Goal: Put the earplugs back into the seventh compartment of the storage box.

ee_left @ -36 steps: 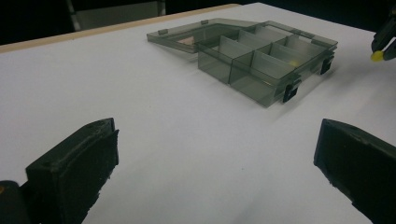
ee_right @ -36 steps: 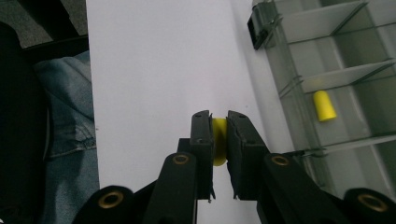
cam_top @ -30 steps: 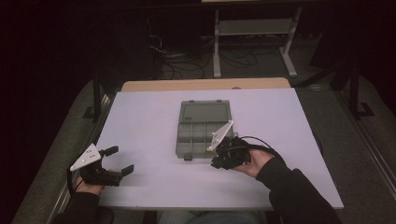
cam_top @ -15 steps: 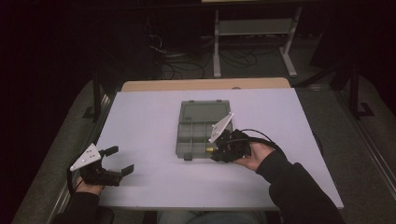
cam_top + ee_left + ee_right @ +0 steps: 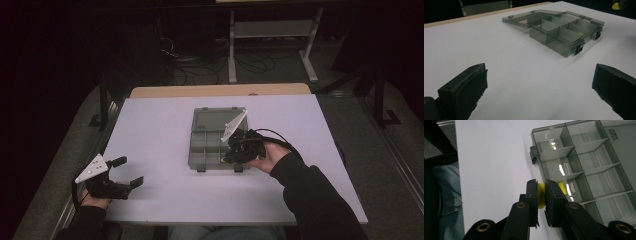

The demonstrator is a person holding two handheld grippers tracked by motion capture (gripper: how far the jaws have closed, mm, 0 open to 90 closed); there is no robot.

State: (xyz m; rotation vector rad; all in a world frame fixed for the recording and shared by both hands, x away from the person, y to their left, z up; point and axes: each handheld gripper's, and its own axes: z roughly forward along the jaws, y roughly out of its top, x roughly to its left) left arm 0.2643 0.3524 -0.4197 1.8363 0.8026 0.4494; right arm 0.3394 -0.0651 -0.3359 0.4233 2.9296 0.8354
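A smoky clear compartment box (image 5: 215, 140) lies open at the middle of the white table, its lid folded flat toward the far side; it also appears as the box (image 5: 564, 31) and the box (image 5: 584, 165). My right gripper (image 5: 235, 150) hovers over the box's near right corner, held by a hand in a dark sleeve. Its jaws are shut on a small yellow piece (image 5: 541, 196), just above the box's front edge. My left gripper (image 5: 127, 172) rests at the table's near left corner, open with nothing between its fingers (image 5: 464, 92).
The white table top (image 5: 160, 125) has free room to the left of the box and along the front. A wooden strip (image 5: 220, 90) borders the far edge. Beyond it stand a metal rack (image 5: 272, 30) and cables on a dark floor.
My right gripper has lifted a little and moved toward the far side, over the box's near right corner. The left gripper has stayed in place.
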